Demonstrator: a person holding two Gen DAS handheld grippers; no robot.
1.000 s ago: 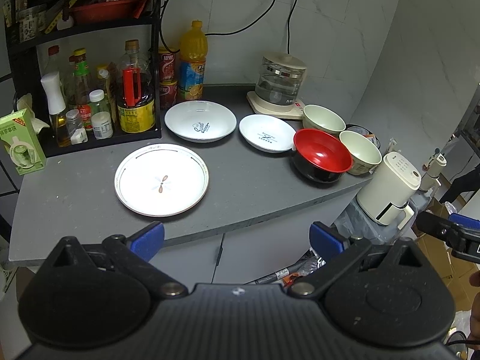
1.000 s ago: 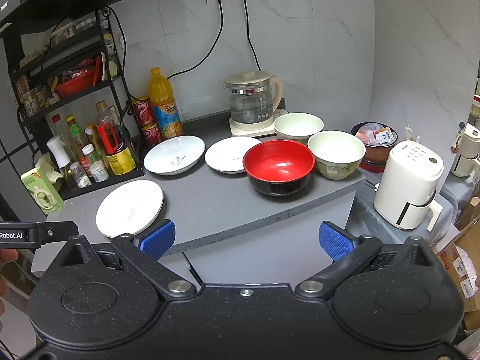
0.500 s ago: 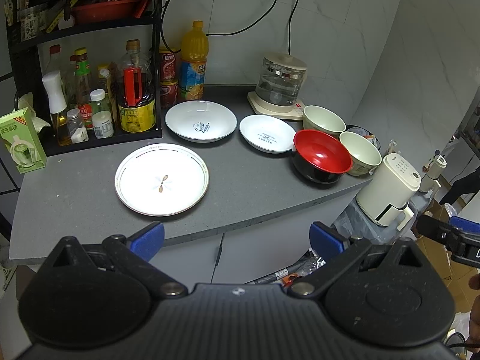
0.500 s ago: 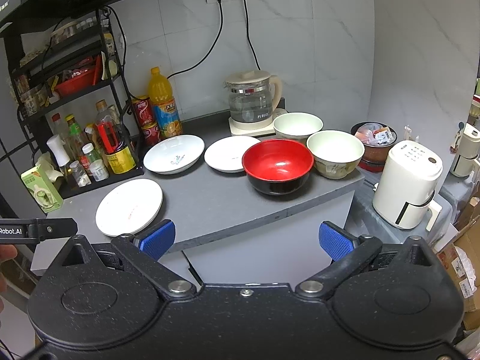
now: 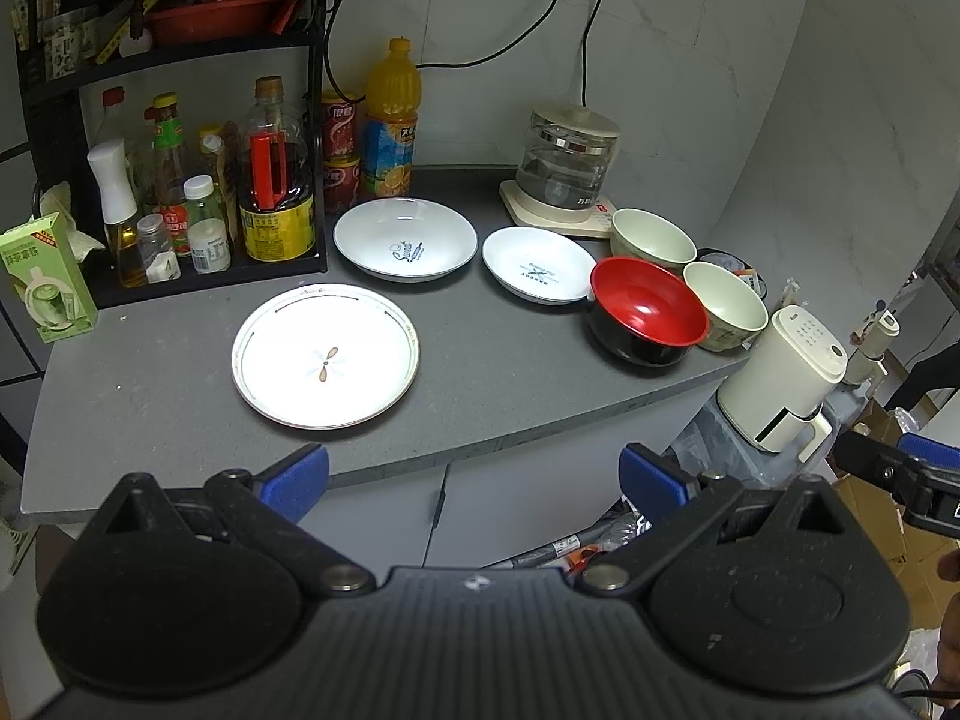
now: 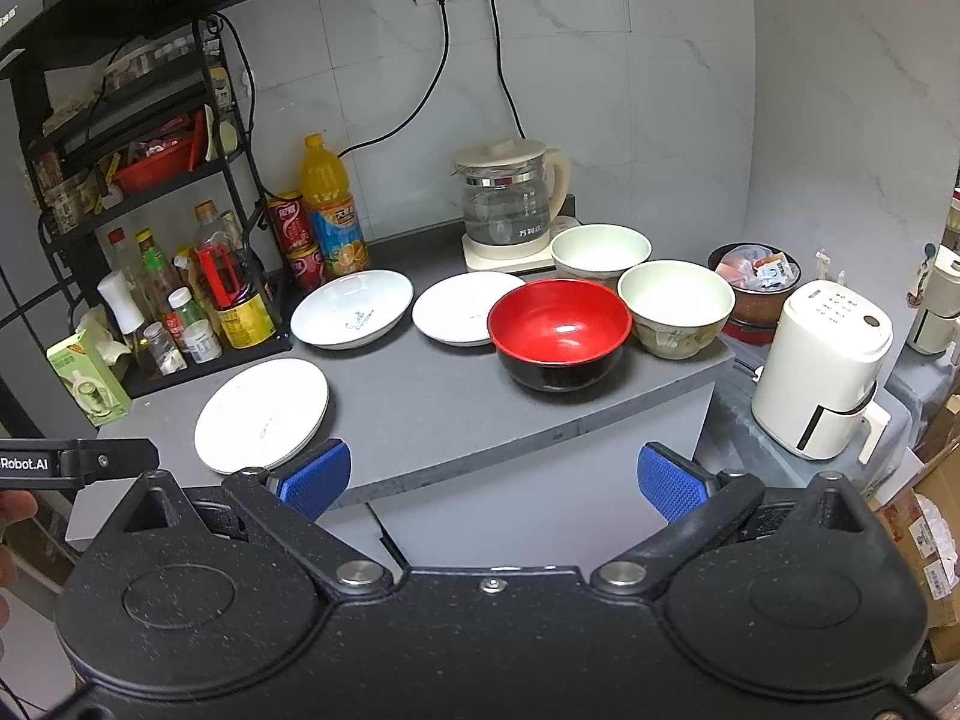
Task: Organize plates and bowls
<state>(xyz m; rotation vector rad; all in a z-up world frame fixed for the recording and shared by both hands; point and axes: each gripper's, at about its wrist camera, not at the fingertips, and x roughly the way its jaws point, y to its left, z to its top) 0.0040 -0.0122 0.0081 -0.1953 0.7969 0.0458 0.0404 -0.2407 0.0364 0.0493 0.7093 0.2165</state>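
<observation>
Op: So, both grippers idle short of the counter (image 5: 150, 396). Left gripper (image 5: 474, 474) jaws wide apart, empty; right gripper (image 6: 492, 474) likewise.

Obs: Where's the crockery?

Op: From the left wrist view: flat plate (image 5: 325, 355) at 11 o'clock, nearest me. Deep plate (image 5: 405, 239) at 12, small plate (image 5: 538, 264) at 1, red bowl (image 5: 648, 311) at 2 and two pale bowls (image 5: 725, 305) just past it, by the kettle (image 5: 567, 174).

Obs: Handling?

Op: My guess is glazed ceramic: stiff, slick, brittle. The flat plate lies low, so I'd pinch its near rim. The red bowl looks like light lacquerware; I'd grip its wall, one finger inside.
</observation>
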